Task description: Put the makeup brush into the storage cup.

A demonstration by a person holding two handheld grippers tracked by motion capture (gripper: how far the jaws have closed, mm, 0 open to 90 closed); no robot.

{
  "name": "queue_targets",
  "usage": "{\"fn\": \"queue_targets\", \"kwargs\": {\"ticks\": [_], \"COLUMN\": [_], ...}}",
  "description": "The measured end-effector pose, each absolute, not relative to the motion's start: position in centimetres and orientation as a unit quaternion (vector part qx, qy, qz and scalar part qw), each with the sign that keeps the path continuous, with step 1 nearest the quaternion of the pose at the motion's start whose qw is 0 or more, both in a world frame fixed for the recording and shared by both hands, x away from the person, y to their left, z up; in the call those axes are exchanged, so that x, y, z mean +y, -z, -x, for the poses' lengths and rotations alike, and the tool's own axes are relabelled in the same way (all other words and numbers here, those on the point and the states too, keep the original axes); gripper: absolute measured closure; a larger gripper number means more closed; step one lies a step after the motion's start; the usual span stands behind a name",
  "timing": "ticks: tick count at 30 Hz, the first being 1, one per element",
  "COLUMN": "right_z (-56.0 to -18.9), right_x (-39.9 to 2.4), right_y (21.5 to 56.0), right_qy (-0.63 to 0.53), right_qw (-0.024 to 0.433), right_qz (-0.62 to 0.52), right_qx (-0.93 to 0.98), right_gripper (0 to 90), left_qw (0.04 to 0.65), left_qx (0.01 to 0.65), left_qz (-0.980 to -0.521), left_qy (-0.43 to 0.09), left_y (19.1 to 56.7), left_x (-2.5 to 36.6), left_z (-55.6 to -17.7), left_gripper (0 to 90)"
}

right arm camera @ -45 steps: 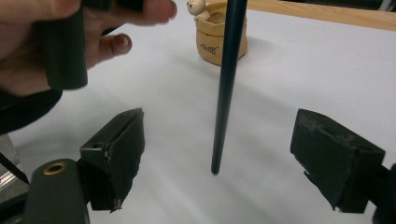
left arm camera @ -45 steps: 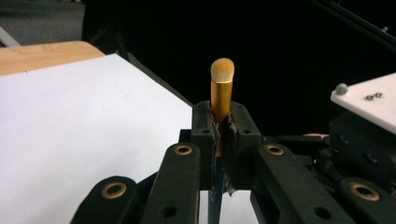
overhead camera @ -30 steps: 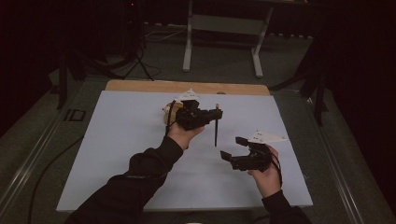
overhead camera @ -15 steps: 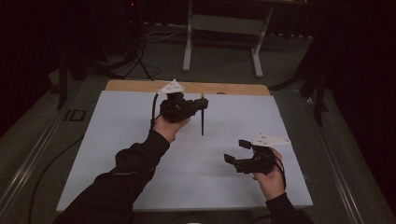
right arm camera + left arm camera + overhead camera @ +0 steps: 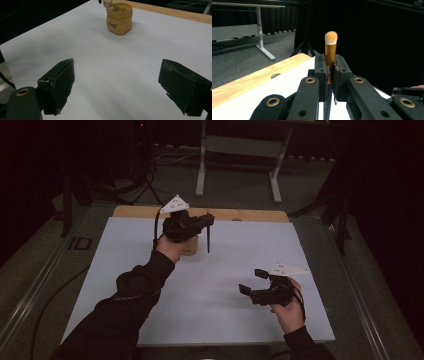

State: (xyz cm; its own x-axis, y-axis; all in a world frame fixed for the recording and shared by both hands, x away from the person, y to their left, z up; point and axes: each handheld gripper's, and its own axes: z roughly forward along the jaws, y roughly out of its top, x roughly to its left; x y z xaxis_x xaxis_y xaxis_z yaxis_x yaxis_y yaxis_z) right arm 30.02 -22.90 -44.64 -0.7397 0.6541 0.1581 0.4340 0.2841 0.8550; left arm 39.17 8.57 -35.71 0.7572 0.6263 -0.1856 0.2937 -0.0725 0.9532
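White table (image 5: pixel 125 285): brush (image 5: pixel 330 53) clamped upright between left tongs (image 5: pixel 331 72).

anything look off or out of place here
Nothing stands out. The left gripper holds a makeup brush upright, bristles up. The tan pot stands upright on the white sheet, nothing spilled. The right gripper is open above bare sheet.

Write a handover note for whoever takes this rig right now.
Left tool: shut on the brush, bristles up, handle hanging down, held above the far part of the mat.
Right tool: open, holding nothing, over the near right of the mat.
Pot: upright on the far part of the mat, beside the left hand.
Done: brush picked up.
Left: it looks bound for the pot; it is not in it yet.
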Motion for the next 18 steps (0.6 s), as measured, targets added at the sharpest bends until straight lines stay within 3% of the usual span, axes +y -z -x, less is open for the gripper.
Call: {"fn": "queue_targets", "kwargs": {"ticks": [18], "right_z": [-30.0], "right_x": [-23.0], "right_y": [44.6], "right_qy": [-0.492], "right_qw": [0.113], "right_qz": [-0.343], "right_qx": [0.793], "right_gripper": [13.5], "left_qw": [0.605], "left_qx": [0.324], "left_qz": [-0.700], "left_qy": [-0.197], "left_y": [33.6], "left_x": [10.7], "left_z": [-41.5], "left_gripper": [84.1]}}
